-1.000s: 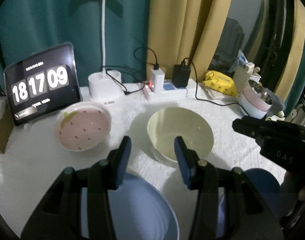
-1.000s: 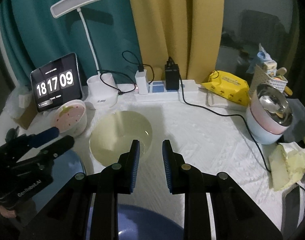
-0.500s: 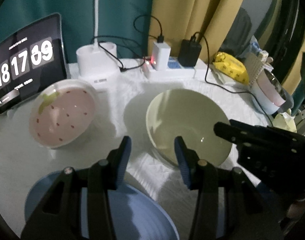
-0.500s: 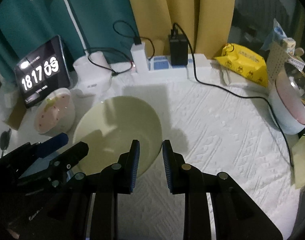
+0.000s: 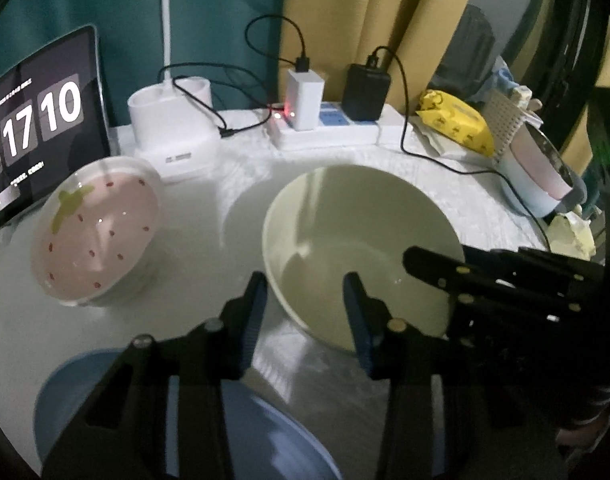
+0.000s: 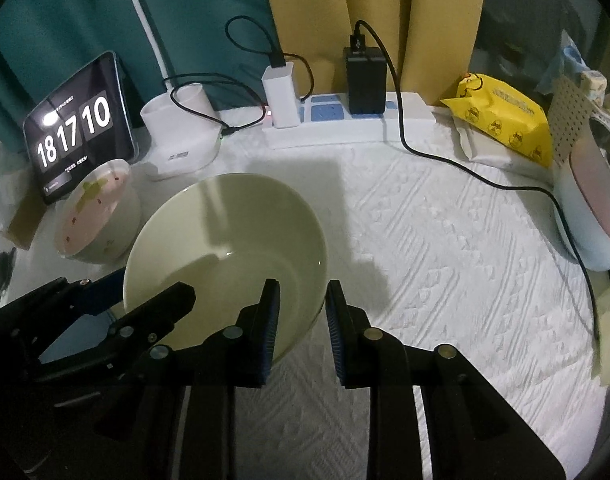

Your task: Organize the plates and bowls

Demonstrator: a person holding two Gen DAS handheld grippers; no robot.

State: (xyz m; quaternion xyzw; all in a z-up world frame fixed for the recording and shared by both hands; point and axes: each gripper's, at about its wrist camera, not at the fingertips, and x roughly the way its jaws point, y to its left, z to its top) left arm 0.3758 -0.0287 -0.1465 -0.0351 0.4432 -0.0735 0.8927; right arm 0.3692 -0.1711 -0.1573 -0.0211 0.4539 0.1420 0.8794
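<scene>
The pale green bowl sits upright mid-bench on the white cloth. The left gripper straddles its near-left rim, jaws closing, pads not yet pressing. The right gripper straddles the near-right rim, released, pads clear of it. A pink strawberry bowl stands just beside, left; a blue plate lies nearer.

Left tool black with blue ribbed pads, silver round screws, right tool matching

Teal curtain and yellow curtain behind white-clothed table.
</scene>
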